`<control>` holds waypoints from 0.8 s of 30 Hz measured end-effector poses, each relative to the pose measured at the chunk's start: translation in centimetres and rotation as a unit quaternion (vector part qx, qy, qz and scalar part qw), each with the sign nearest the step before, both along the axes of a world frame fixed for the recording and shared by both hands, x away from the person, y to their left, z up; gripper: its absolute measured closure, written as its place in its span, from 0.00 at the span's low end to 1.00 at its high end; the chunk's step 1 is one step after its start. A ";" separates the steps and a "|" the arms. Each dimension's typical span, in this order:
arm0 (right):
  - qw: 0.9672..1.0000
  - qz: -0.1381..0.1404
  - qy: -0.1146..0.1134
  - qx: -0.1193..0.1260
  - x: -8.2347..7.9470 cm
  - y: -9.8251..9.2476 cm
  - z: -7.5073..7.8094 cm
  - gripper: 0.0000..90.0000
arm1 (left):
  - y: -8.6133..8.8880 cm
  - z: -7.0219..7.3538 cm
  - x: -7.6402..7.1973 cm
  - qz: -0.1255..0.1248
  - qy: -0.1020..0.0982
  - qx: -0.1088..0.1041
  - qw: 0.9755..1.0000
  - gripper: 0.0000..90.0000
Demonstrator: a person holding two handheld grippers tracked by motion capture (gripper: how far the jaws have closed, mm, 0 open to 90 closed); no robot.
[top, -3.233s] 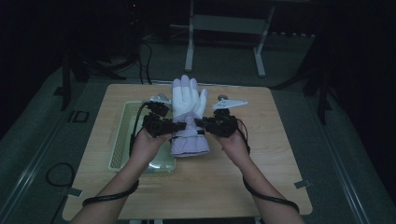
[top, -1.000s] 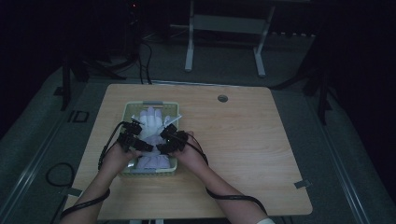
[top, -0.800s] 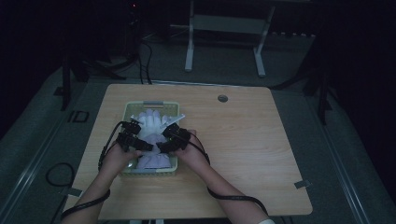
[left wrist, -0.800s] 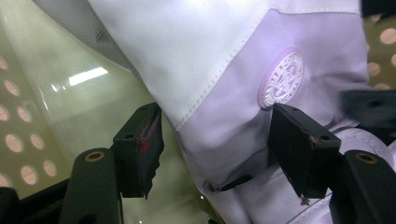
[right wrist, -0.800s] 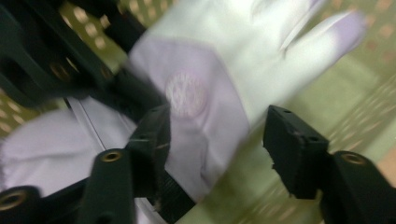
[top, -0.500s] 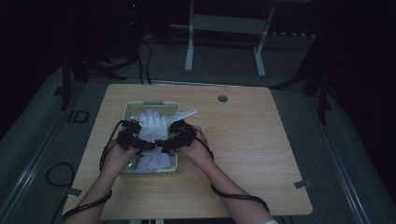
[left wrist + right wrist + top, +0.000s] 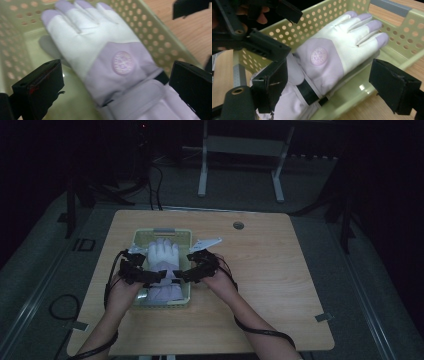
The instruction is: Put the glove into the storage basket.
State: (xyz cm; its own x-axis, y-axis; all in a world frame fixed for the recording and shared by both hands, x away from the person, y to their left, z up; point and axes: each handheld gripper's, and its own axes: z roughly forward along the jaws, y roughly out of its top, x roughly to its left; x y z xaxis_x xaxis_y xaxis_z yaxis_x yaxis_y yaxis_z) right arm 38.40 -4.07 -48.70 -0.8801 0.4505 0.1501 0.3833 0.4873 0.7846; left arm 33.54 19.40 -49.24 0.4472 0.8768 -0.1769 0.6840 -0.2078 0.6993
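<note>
We see a white and purple glove [image 7: 161,265] lying flat inside a pale green basket [image 7: 162,234] with small holes in its walls. The basket sits on a wooden table [image 7: 280,285]. Our left gripper [image 7: 117,87] is above the cuff end of the glove, with its jaws spread wide and the glove showing between them. Our right gripper [image 7: 337,85] is at the other side of the basket, beside the cuff, and its jaws are spread wide too.
</note>
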 end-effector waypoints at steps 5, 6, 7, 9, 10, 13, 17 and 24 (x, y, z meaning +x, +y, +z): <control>1.000 0.001 -0.002 -0.003 0.0 -0.7 -0.1 0.17 | -1.0 0.1 -0.5 -0.013 -0.009 -0.013 1.000 0.00; 1.000 -0.002 -0.006 -0.004 -0.1 -1.1 -0.1 0.17 | -1.5 0.3 -0.8 -0.029 -0.017 -0.031 0.999 0.00; 1.000 -0.002 -0.006 -0.004 -0.1 -1.1 -0.1 0.17 | -1.5 0.3 -0.8 -0.029 -0.017 -0.031 0.999 0.00; 1.000 -0.001 -0.006 -0.006 -0.2 -1.7 0.0 0.17 | -2.4 0.6 -1.3 -0.055 -0.030 -0.058 0.996 0.00; 1.000 -0.003 -0.009 -0.009 -0.3 -2.2 0.0 0.17 | -3.3 0.8 -1.7 -0.068 -0.040 -0.055 0.995 0.00; 1.000 -0.004 -0.012 -0.010 -0.5 -2.9 0.1 0.17 | -4.2 1.0 -2.1 -0.085 -0.054 -0.059 0.993 0.00; 1.000 -0.009 -0.019 -0.012 -0.7 -4.4 0.1 0.17 | -6.1 1.2 -2.7 -0.119 -0.065 -0.074 0.988 0.00; 0.999 -0.030 -0.027 -0.020 -1.2 -8.2 -0.2 0.17 | -10.0 1.3 -4.1 -0.180 -0.082 -0.100 0.975 0.00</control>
State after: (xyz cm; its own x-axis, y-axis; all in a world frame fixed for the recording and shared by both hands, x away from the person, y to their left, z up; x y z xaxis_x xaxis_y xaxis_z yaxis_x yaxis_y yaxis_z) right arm 37.23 -12.25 -48.93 -0.8573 0.5079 0.0840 0.3711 0.4967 0.7846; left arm 29.41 9.44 -47.93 0.7561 0.6135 -0.2279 0.4675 -0.2626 0.8441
